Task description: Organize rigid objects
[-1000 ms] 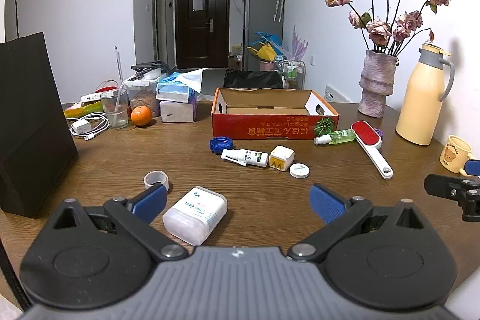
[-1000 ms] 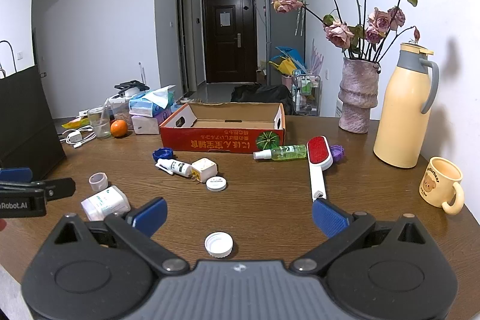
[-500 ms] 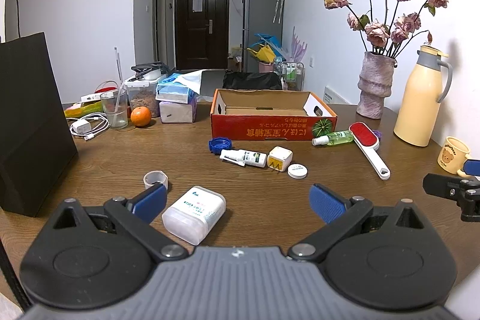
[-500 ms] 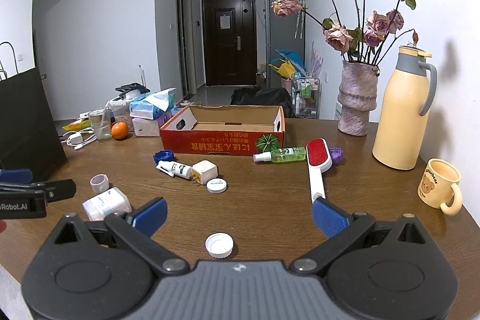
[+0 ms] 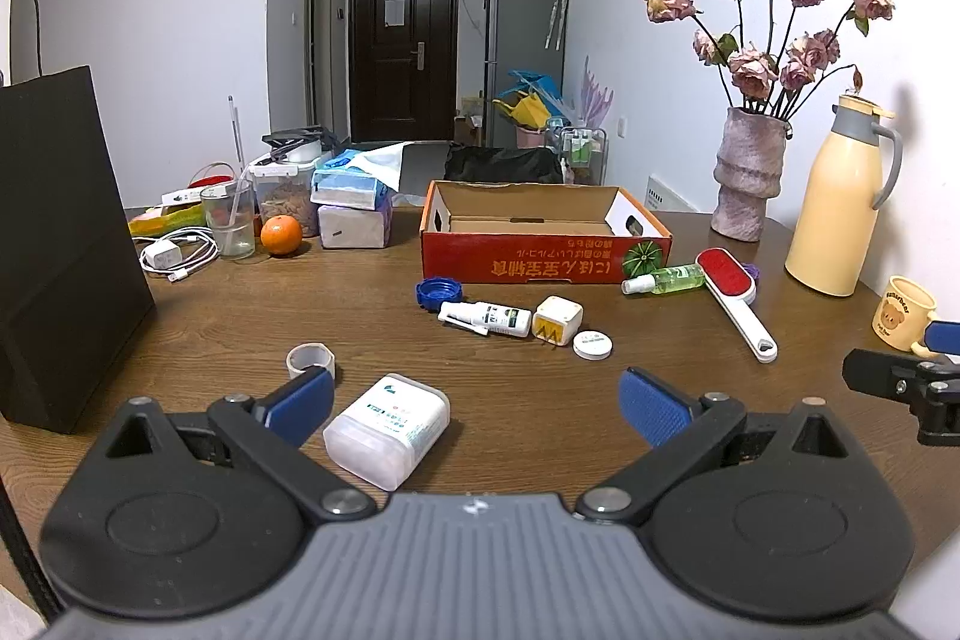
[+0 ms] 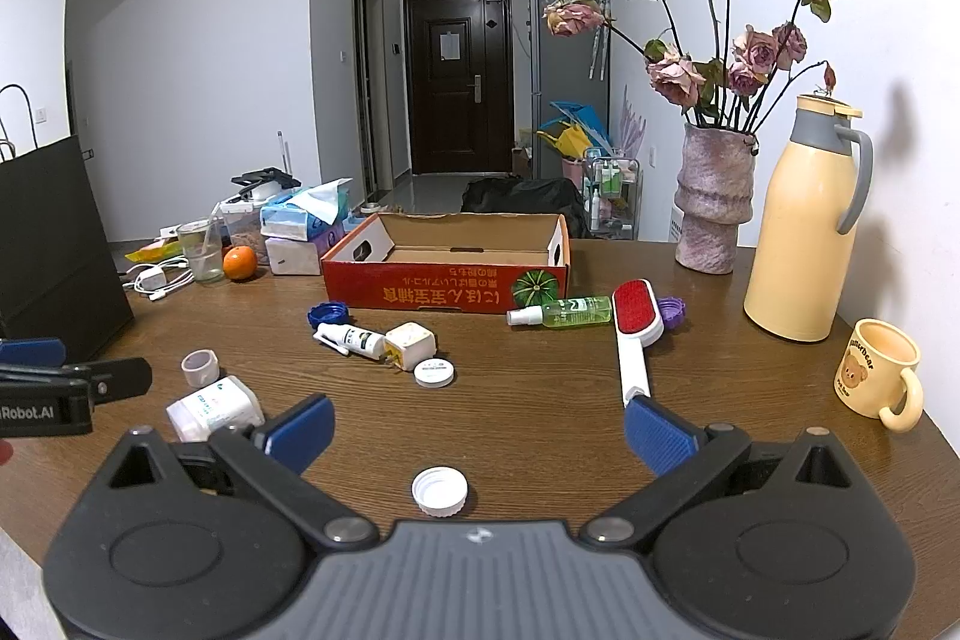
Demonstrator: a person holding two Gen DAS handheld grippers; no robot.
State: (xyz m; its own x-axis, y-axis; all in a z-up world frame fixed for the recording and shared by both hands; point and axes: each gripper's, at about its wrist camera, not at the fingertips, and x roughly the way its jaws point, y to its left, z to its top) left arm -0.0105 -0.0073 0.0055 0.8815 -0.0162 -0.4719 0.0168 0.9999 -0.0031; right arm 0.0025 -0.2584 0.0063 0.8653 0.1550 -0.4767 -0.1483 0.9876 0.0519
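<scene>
An open red cardboard box (image 5: pixel 543 256) (image 6: pixel 447 277) stands mid-table. In front of it lie a blue cap (image 5: pixel 437 291), a white spray tube (image 5: pixel 489 317), a cream cube (image 5: pixel 558 319), a round white tin (image 5: pixel 592 343), a green spray bottle (image 5: pixel 666 279) and a red lint brush (image 5: pixel 735 298). My left gripper (image 5: pixel 477 403) is open, with a white rectangular bottle (image 5: pixel 387 429) lying between its fingers. My right gripper (image 6: pixel 480 421) is open above a white cap (image 6: pixel 439 490).
A black paper bag (image 5: pixel 57 244) stands at the left. A tape roll (image 5: pixel 309 359) lies near the left gripper. A vase (image 5: pixel 747 181), a yellow thermos (image 5: pixel 837 208) and a bear mug (image 6: pixel 879 382) stand at the right. A glass, an orange (image 5: pixel 281 235) and tissue boxes sit at the back left.
Both views have shifted only slightly. The objects on the table have not moved and both grippers stay open.
</scene>
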